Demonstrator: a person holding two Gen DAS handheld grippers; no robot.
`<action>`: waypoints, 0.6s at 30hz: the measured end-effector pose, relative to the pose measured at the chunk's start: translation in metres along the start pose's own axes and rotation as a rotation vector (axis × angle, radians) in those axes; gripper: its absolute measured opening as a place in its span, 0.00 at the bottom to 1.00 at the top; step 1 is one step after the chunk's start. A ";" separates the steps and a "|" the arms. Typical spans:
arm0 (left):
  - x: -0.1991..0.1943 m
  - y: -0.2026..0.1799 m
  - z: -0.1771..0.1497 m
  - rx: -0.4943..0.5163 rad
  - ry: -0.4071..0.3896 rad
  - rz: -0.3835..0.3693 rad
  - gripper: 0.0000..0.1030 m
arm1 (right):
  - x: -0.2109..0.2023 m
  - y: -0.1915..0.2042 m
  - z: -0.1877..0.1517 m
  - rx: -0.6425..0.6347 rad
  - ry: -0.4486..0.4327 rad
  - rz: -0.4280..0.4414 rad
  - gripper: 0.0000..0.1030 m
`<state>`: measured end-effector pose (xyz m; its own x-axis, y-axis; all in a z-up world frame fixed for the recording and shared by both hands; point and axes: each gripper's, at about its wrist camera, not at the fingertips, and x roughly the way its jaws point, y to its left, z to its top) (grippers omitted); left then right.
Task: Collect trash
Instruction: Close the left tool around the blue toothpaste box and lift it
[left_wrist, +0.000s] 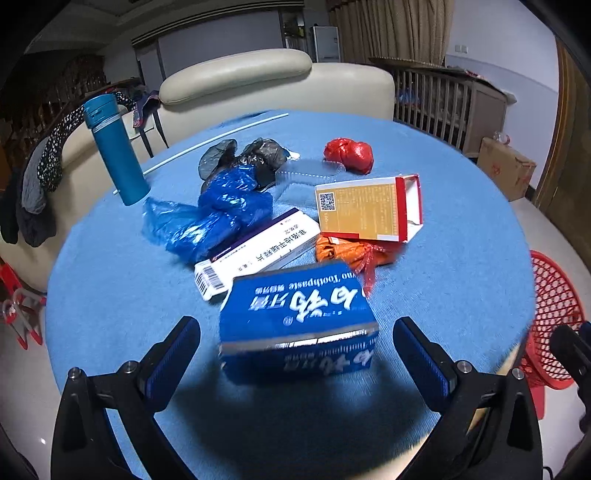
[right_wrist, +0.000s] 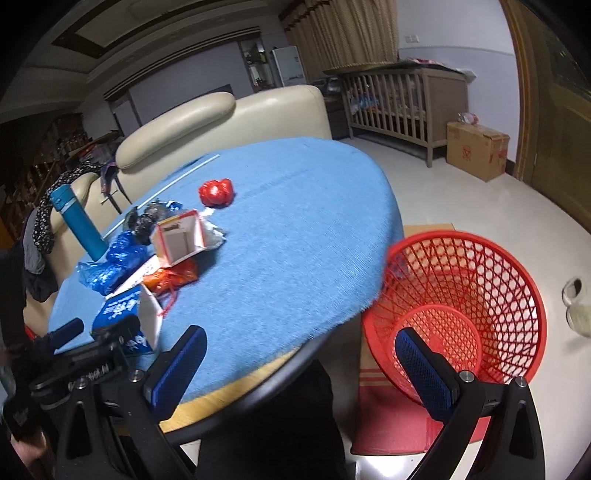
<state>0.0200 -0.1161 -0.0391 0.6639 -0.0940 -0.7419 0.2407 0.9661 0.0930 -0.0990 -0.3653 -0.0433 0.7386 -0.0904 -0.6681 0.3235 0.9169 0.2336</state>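
Note:
A blue toothpaste box (left_wrist: 295, 321) lies on the round blue-clothed table (left_wrist: 110, 288), between the fingers of my open left gripper (left_wrist: 295, 354), which do not touch it. Behind it lie a white medicine box (left_wrist: 258, 251), a red-and-gold open box (left_wrist: 369, 210), an orange bag (left_wrist: 347, 254), blue plastic bags (left_wrist: 207, 218), a dark bag (left_wrist: 240, 158) and a red wad (left_wrist: 349, 153). My right gripper (right_wrist: 301, 373) is open and empty at the table's near edge, beside a red mesh basket (right_wrist: 461, 295) on the floor. The toothpaste box (right_wrist: 122, 314) also shows there.
A teal flask (left_wrist: 116, 151) stands upright at the table's far left. A thin white rod (left_wrist: 214, 142) lies near the far edge. A cream sofa (left_wrist: 258, 81) is behind the table. A cardboard box (right_wrist: 476, 149) and a wooden crib (right_wrist: 399, 99) stand on the right.

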 end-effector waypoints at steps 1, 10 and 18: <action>0.006 -0.002 0.001 0.009 0.000 0.019 1.00 | 0.002 -0.003 -0.001 0.009 0.007 -0.001 1.00; 0.023 -0.002 -0.001 0.023 0.025 -0.026 0.88 | 0.006 -0.014 -0.005 0.036 0.032 -0.012 1.00; -0.006 0.025 -0.009 -0.024 -0.054 0.001 0.88 | 0.009 0.005 -0.002 -0.020 0.046 0.005 1.00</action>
<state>0.0161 -0.0894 -0.0384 0.7013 -0.1051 -0.7051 0.2235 0.9716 0.0776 -0.0916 -0.3614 -0.0497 0.7122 -0.0678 -0.6987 0.3075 0.9249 0.2236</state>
